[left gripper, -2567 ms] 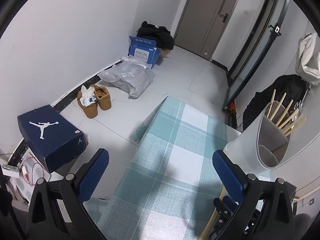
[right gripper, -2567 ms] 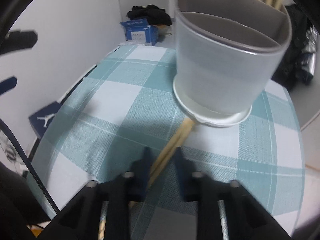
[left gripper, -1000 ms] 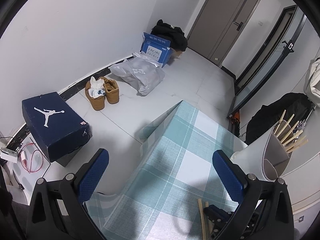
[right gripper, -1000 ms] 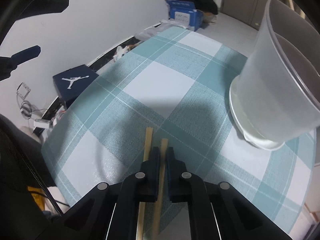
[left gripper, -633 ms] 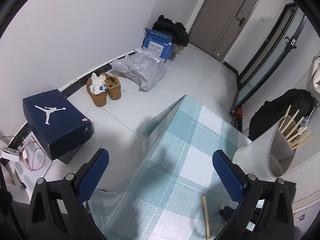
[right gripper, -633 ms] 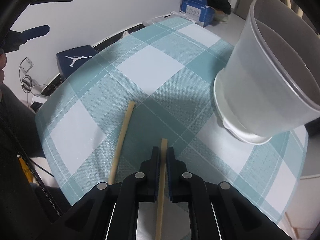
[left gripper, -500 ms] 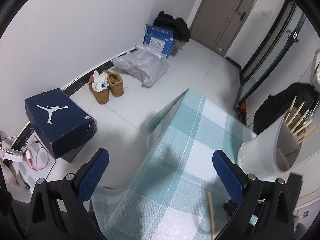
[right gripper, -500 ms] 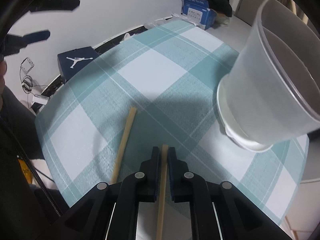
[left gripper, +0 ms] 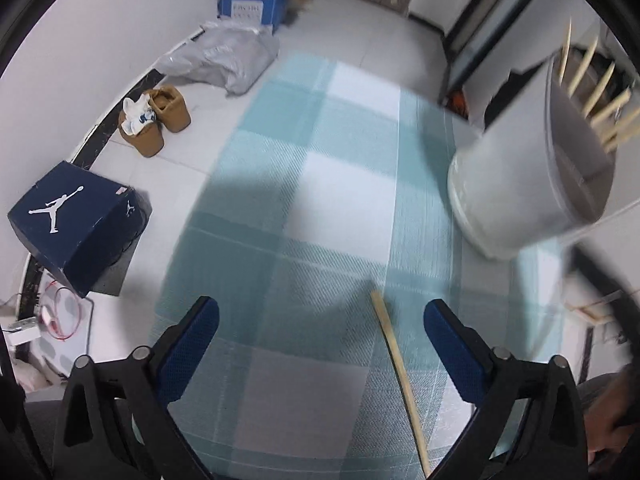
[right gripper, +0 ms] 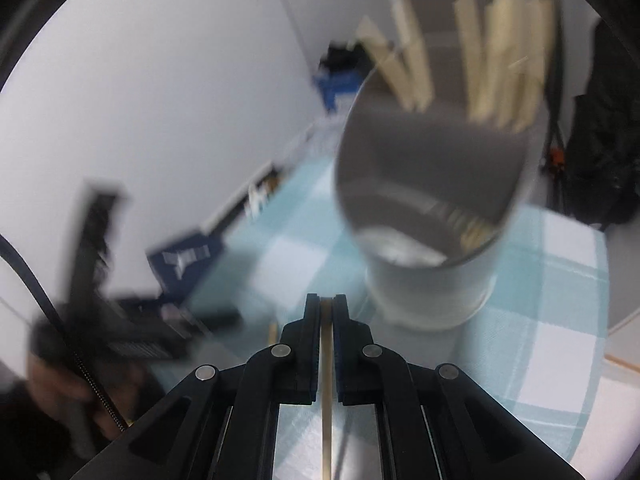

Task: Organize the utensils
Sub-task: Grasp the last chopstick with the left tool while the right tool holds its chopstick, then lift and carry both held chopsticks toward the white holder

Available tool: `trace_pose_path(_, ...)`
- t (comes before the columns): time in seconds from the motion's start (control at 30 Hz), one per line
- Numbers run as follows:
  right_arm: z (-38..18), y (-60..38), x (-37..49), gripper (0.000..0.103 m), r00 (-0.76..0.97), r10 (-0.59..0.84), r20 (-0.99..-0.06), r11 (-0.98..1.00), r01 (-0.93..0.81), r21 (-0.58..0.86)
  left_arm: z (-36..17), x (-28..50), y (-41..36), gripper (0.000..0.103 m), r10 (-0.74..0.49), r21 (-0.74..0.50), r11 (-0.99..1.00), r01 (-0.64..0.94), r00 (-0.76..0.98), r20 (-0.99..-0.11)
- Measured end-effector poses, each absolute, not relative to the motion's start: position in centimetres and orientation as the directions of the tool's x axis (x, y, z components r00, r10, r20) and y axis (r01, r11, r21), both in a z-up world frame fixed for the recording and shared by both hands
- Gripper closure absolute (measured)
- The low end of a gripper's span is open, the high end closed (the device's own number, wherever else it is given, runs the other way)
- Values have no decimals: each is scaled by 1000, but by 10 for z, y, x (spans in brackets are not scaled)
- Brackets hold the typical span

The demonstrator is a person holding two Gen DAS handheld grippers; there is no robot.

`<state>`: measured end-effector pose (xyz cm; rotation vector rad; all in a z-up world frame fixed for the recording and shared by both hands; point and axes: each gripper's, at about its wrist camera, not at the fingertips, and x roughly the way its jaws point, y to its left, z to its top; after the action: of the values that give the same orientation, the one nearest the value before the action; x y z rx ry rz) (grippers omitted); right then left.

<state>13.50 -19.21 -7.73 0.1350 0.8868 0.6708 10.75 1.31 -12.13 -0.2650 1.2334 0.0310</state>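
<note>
Your desk (left gripper: 340, 208), under its teal-and-white checked cloth, carries the white holder (left gripper: 516, 200) at its far right, and that holder is what the coming move turns on. In the right wrist view the holder (right gripper: 432, 216) stands just beyond and slightly right of your right gripper (right gripper: 327, 304), its open mouth tipped toward you, with a divider across it and a cluster of wooden sticks (right gripper: 500, 92) already standing in the far compartment. The near compartment looks empty, though blur makes that hard to be sure of.

Your right gripper has its jaws clamped nearly together on one chopstick (right gripper: 326, 392), which runs straight along the line of the jaws, back toward the camera, its far end just showing at the tips. So the held stick's long axis already points toward the holder; I judge you need to raise its tip over the rim and stand it more upright before letting go.

A second chopstick (left gripper: 400, 376) lies flat on the cloth. In the left wrist view it sits between the jaws of your left gripper (left gripper: 320, 328), nearer the right jaw, its long axis running from near right to a far end that points roughly at the holder. Those jaws stand wide apart and hold nothing; this hand is clearly the nearer one to that stick
</note>
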Motion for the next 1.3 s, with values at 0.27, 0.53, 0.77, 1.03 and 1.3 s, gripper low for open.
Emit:
trace_pose_path(0.27,-60,-260,132,98,534,654,-536,754,-400,521,-131,115,-15,38,-92,-130,982,-136,252,-963)
trace_pose_path(0.53,-47,-293,123,98,597,663,-453,731,-383,565,-132,120,-37,86,40,4,988,-155,233,-972)
trace_pose_path(0.77,-40,-307,119,98,625,653,-428,731,-370,574,-133,122,-49,100,45,-7,980,-200,253,-966)
trace_pose_path(1.03,-31,-313,107,98,667,624,-407,754,-377,538,-90,116,-42,100,18,-90,971,-221,443,-896)
trace_pose_path(1.3,-30,-303,100,98,692,599,-403,777,-380,502,-30,91,-50,100,-19,-149,978,-149,643,-766)
